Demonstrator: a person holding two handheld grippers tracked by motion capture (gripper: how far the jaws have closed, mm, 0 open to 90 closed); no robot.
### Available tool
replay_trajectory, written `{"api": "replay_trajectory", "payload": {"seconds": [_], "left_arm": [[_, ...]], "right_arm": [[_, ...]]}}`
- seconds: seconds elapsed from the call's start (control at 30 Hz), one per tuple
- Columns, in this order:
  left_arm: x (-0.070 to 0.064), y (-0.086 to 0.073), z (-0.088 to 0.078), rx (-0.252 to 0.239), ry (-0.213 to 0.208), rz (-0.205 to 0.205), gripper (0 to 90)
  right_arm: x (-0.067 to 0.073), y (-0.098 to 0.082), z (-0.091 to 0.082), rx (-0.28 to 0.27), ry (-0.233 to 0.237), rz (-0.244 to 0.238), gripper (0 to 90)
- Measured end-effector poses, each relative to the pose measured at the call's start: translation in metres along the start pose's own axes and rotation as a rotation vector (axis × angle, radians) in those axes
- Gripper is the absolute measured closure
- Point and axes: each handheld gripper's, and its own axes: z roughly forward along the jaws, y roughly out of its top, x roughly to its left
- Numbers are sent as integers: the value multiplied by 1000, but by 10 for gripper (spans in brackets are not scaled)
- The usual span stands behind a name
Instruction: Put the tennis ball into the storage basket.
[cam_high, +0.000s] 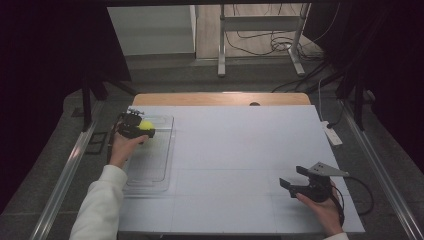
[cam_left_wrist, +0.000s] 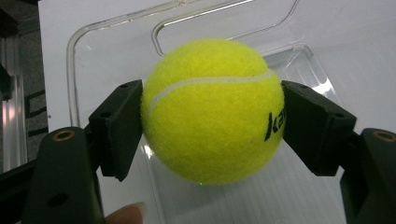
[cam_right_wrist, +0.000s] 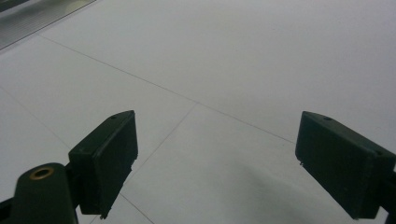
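A yellow tennis ball (cam_left_wrist: 212, 109) with a white seam and black lettering sits between the two black pads of my left gripper (cam_left_wrist: 212, 126), which is shut on it. In the high view the ball (cam_high: 146, 125) and left gripper (cam_high: 142, 129) hang over the far end of a clear plastic tray (cam_high: 160, 170) at the table's left side. The tray's rim (cam_left_wrist: 74, 70) lies below the ball. My right gripper (cam_high: 291, 179) rests low at the near right of the table, jaws wide open, nothing between them (cam_right_wrist: 212, 172).
The table has a pale sheet (cam_high: 240, 145) marked with thin lines and a wooden strip (cam_high: 220, 98) at the far edge. A white power strip (cam_high: 331, 133) lies at the right edge. Metal rails (cam_high: 65, 175) run along both sides.
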Motion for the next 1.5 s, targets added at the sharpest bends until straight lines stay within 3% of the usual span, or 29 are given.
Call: {"api": "replay_trajectory", "payload": {"seconds": [0.67,0.8,1.0,1.5], "left_arm": [[-4,-3,7,37,26,15,248],[-5,-2,5,11,16,-5,204],[-6,-3,2,4,13,10,116],[-6,-7,-25,-119,-35,-17,96]], "right_arm": [[0,0,0,-1,2,-1,130],[0,0,0,-1,2,0,130],[0,0,0,-1,3,0,130],[0,1,0,-5,3,-1,130]]}}
